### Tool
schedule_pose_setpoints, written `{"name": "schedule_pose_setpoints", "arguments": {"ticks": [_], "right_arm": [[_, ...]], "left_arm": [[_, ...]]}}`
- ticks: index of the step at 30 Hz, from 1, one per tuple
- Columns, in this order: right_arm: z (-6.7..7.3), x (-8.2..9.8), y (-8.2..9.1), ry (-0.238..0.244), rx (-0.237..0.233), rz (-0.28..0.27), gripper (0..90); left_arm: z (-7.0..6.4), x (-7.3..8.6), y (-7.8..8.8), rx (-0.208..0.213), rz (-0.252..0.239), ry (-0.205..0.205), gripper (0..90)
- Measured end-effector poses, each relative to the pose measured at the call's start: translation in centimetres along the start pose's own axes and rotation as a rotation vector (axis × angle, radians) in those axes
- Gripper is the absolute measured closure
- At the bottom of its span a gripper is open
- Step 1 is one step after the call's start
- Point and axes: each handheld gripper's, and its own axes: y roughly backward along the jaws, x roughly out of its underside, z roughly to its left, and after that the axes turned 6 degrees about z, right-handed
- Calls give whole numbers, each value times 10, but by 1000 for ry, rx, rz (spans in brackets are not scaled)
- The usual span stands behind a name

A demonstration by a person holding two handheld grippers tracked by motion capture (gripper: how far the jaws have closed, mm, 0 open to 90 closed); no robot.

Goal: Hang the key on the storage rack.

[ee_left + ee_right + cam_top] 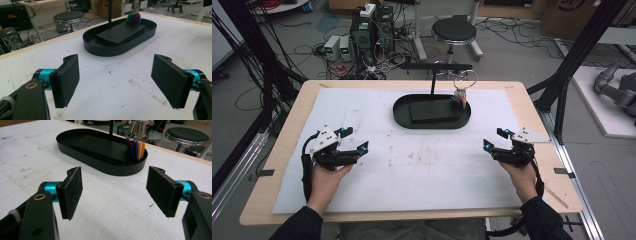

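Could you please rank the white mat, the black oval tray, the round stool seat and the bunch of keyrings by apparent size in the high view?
1. White mat
2. Black oval tray
3. Round stool seat, though it stands farther from the camera, so its true size against the tray is unsure
4. Bunch of keyrings

— What colours do you see past my black pads (72, 191)?
— A black oval tray (75, 147) on a white, brown-smudged mat (362, 165); tags (135, 148) in red, blue, white and orange.
— And my left gripper (352, 140)?
— Black, teal-collared, grey-plated.
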Motion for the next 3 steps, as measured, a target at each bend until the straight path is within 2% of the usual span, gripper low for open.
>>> {"name": "schedule_pose_setpoints", "arguments": {"ticks": [3], "right_arm": [[-1, 1, 0, -12, -4, 9, 269]], "left_arm": [[1, -1, 0, -3, 1, -3, 228]]}}
